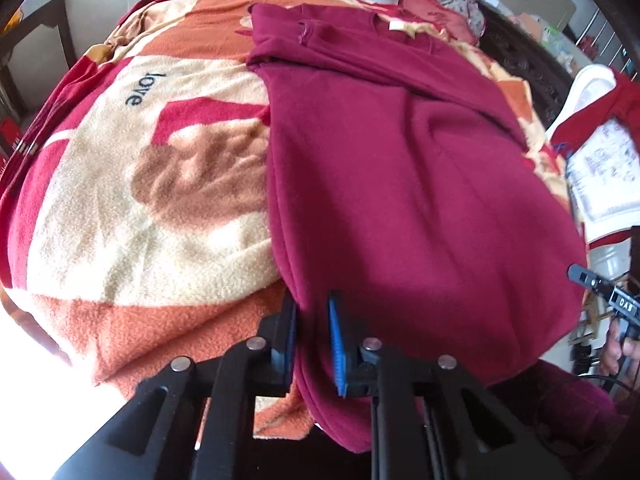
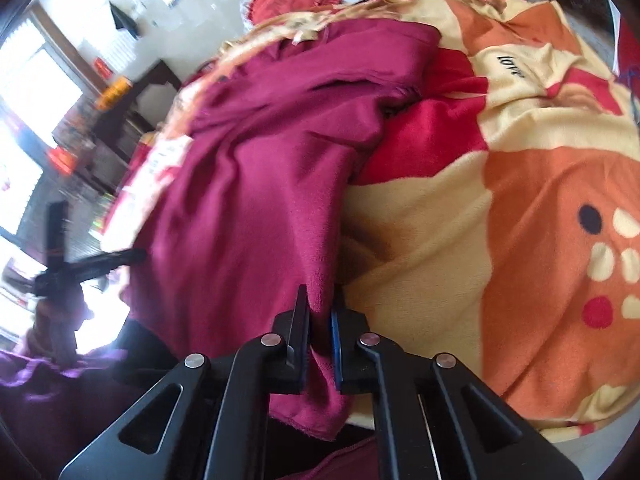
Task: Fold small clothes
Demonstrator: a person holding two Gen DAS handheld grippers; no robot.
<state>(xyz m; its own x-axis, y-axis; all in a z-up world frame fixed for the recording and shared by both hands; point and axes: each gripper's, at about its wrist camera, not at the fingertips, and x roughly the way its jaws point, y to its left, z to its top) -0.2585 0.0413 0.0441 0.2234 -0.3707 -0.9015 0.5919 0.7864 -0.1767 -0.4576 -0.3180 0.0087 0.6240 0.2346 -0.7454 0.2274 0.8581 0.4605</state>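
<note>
We have left gripper [image 1: 313, 344] and right gripper [image 2: 320, 342] clamped on the maroon sweater [image 1: 420, 184] hem; fleece blanket [image 1: 140, 200] drag could slip it free.

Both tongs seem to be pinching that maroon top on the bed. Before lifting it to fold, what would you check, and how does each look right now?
1. Left tongs shut on the top's near hem: ok.
2. Right tongs shut on the hem at the other corner: ok.
3. Only the top pinched, not the blanket beneath: ok for both, hem alone shows between the pads.
4. Top lying flat: not ok, wrinkled and bunched near the far end.
5. Sleeves tucked in: cannot tell, far end is folded over itself.
6. Bare blanket beside the top: ok.
</note>
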